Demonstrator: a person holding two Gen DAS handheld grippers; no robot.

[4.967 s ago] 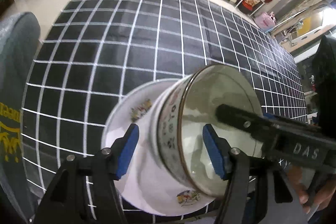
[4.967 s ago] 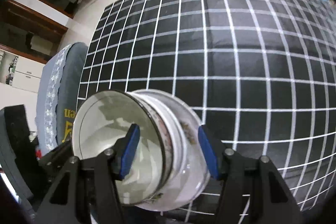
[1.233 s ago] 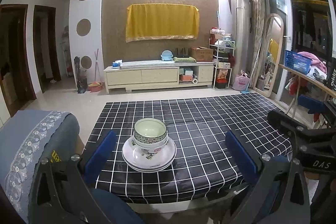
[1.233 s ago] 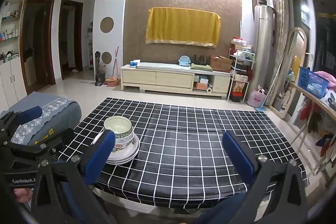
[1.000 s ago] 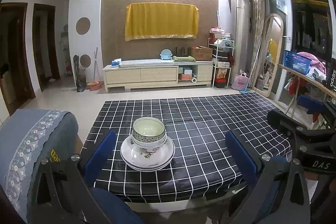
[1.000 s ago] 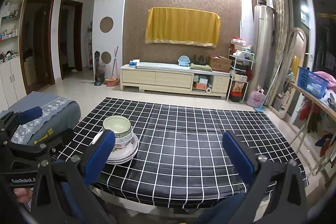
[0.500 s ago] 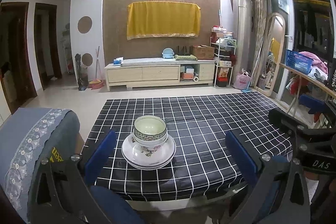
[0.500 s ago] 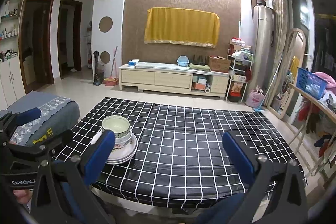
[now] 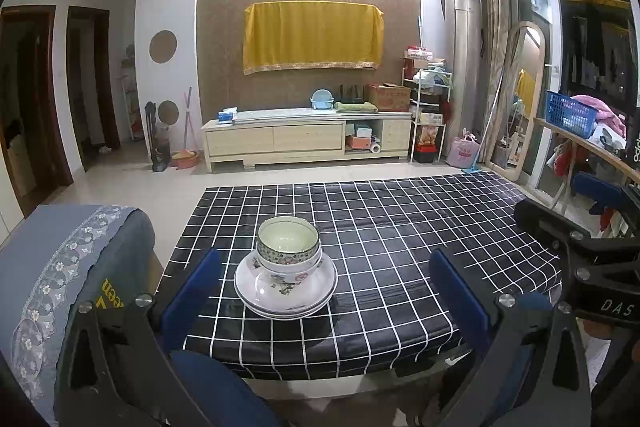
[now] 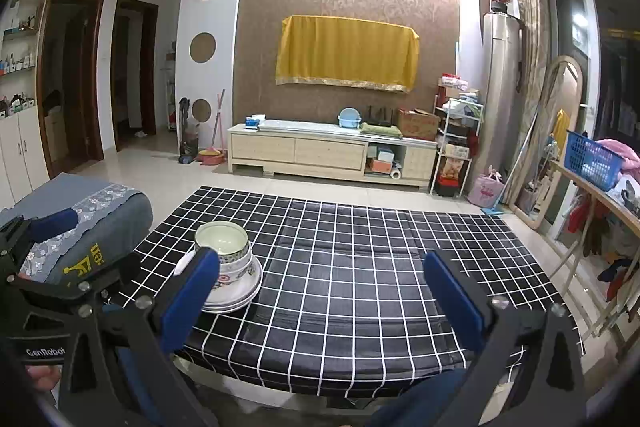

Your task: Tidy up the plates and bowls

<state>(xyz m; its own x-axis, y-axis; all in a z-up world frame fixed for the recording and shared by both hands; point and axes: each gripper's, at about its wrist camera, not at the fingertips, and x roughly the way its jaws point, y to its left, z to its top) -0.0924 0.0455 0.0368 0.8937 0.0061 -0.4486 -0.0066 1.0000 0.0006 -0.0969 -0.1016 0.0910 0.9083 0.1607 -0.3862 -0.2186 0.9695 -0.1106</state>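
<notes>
Looking along my left gripper [image 9: 324, 283], I see its blue pads [image 9: 192, 291] spread wide with nothing between them. The bowls [image 9: 288, 247] sit nested on the stacked plates [image 9: 286, 287], and that stack is my landmark: it stands on the checked cloth [image 9: 400, 247] near the table's front-left corner, ahead of the gripper and closer to its left pad than its right, touching neither. A grey-blue chair back [image 9: 72, 279] rises left of the stack. Part of my right gripper shows at the frame's right edge, well right of the stack.

From my right gripper [image 10: 320, 291], the jaws also stand wide and empty. The stack's bowls [image 10: 222, 239] and plates [image 10: 236, 291] lie ahead and far to the left, partly hidden behind the left pad [image 10: 192, 287]. My left gripper is at the frame's left edge, just left of the stack.

Five seconds ago both grippers were tilted down over the stack, pads close around the bowl; now both are pulled back, level and apart. Over the last second the stack has stayed put.
</notes>
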